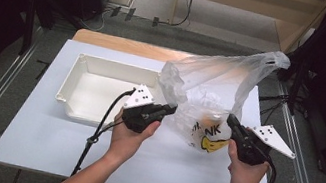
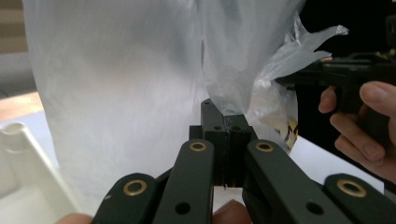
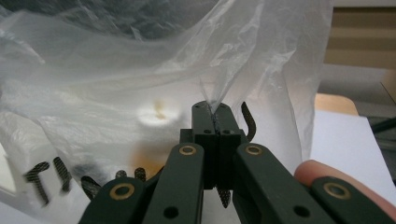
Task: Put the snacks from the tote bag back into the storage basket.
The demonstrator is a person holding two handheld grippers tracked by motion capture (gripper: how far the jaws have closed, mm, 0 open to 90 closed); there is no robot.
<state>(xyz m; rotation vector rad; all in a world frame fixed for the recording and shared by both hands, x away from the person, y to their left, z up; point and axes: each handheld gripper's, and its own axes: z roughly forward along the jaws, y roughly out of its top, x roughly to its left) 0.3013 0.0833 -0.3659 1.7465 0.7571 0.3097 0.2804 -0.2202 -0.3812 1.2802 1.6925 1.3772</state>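
Note:
A thin see-through plastic bag with black letters and a yellow print stands on the white table. Something orange shows faintly through it. My left gripper is shut on a fold of the bag's left side. In the left gripper view the jaws meet with film pinched between them below the bag's wall. On the opposite side, my right gripper pinches the bag's right edge. The right gripper view has its jaws closed on a peak of film.
A white rectangular tray lies on the table just left of the bag, behind my left hand. A wooden strip runs along the table's far edge. Metal rails flank the table. Cables trail from both grippers toward the near edge.

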